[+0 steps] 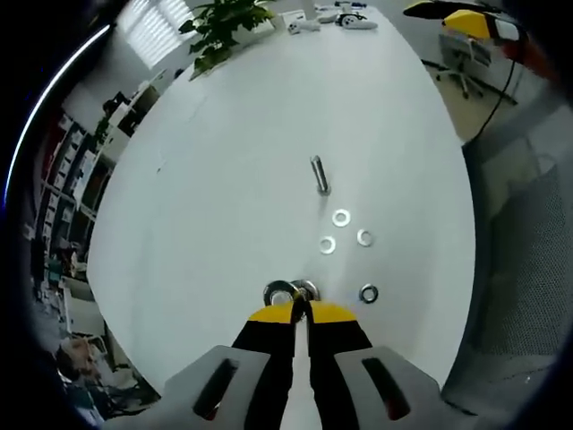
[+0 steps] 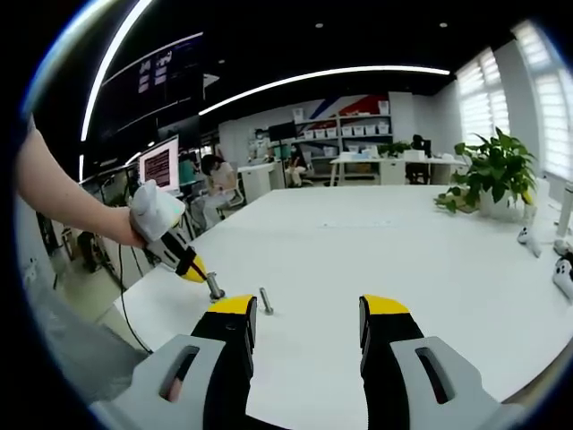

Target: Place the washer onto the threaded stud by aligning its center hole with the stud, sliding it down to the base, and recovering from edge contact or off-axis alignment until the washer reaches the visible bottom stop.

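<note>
The large white oval desk is used as the work surface. A leafy green potted plant stands at its far end, well apart from the small parts, which are gathered at the near edge, presumably so that they stay within easy reach.

In the left gripper view, the left gripper is lowered to the desk with its yellow-tipped black jaws clenched, and the rim of a flat silver metal washer appears to be pinched between the tips, a second ring lying just beside it. The grasp seems to be taken at the edge so that the centre hole stays free for the stud. In the right gripper view the same gripper is seen at the left, carried by a person's hand.

The slim upright threaded metal stud stands farther off on the desk, apart from the held washer. Its shaft looks bare, so the placing is judged not yet done.

Four spare silver washers lie loose between the stud and the jaws.

The right gripper is held above the near desk edge with its jaws released and nothing between them, probably kept in reserve.
</note>
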Tool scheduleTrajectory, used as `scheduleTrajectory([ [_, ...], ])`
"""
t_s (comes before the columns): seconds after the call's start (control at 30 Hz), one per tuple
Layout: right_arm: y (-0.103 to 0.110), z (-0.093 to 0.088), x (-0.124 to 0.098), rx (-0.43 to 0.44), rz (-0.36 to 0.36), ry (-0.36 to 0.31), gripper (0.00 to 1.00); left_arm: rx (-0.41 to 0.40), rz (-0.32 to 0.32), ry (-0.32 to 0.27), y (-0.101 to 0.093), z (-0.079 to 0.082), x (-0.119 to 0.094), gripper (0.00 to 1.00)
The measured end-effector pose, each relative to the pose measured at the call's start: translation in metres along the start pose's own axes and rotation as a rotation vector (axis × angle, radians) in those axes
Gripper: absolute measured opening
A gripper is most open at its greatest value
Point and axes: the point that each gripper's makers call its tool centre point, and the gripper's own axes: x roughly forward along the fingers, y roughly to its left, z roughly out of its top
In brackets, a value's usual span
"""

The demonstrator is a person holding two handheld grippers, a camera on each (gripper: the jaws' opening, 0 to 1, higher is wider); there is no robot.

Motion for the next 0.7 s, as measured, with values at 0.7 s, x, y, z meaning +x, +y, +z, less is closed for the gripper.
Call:
scheduleTrajectory([
  [0.7, 0.0020, -0.0006, -0.0002, -0.003, 0.007, 0.001, 0.49, -0.161, -0.006, -0.067, -0.0003, 0.0048, -0.0035, 0.04],
])
